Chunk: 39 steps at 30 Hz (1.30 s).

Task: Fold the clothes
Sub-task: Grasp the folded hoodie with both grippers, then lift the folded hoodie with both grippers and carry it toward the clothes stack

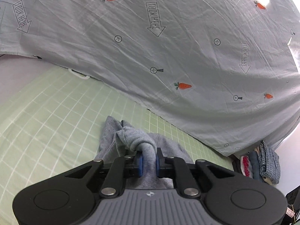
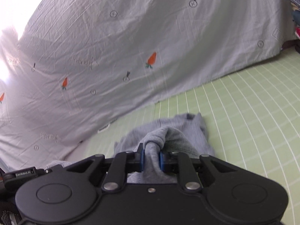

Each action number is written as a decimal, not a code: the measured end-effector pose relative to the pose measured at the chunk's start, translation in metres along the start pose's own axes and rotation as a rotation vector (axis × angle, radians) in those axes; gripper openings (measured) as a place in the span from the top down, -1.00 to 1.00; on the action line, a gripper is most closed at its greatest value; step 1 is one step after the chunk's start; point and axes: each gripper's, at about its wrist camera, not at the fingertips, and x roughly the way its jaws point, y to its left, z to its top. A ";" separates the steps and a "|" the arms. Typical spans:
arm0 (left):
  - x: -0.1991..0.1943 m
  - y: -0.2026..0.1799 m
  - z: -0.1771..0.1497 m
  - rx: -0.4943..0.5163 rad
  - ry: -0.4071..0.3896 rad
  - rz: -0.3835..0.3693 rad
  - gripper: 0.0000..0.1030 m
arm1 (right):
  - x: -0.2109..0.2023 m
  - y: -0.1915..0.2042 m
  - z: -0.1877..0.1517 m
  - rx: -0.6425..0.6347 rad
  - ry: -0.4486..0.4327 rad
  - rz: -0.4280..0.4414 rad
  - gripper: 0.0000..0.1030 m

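A grey quilt [image 1: 168, 46] printed with carrots and arrows is heaped across the back of the bed, above the green checked sheet [image 1: 46, 112] where we work. On that sheet, just in front of us, lies the grey garment [image 1: 112, 136], bunched and rumpled (we cannot tell which edge is which). Our left gripper [image 1: 149, 161] is clenched on a rolled wad of it, and our right gripper [image 2: 151, 158] pinches another fold [image 2: 157, 135] of the same cloth. A stack of folded clothes [image 1: 262, 163] sits at the far edge. To do this step well, we judge, both grips should lift and draw apart evenly, so the cloth spreads flat before any crease is made.
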 end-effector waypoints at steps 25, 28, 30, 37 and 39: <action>0.087 0.071 -0.028 -0.166 0.255 0.088 -0.20 | 0.088 -0.054 -0.027 0.141 0.225 -0.178 -0.06; 0.088 0.063 -0.026 -0.106 0.283 0.067 0.68 | 0.088 -0.055 -0.025 0.163 0.244 -0.126 0.60; 0.088 0.063 -0.022 -0.127 0.283 0.037 0.84 | 0.086 -0.053 -0.023 0.166 0.233 -0.089 0.75; 0.103 0.067 0.020 -0.279 0.213 -0.100 0.87 | 0.091 -0.068 0.013 0.360 0.145 0.063 0.80; 0.118 0.066 0.040 -0.319 0.164 -0.123 0.86 | 0.103 -0.082 0.033 0.479 0.086 0.110 0.82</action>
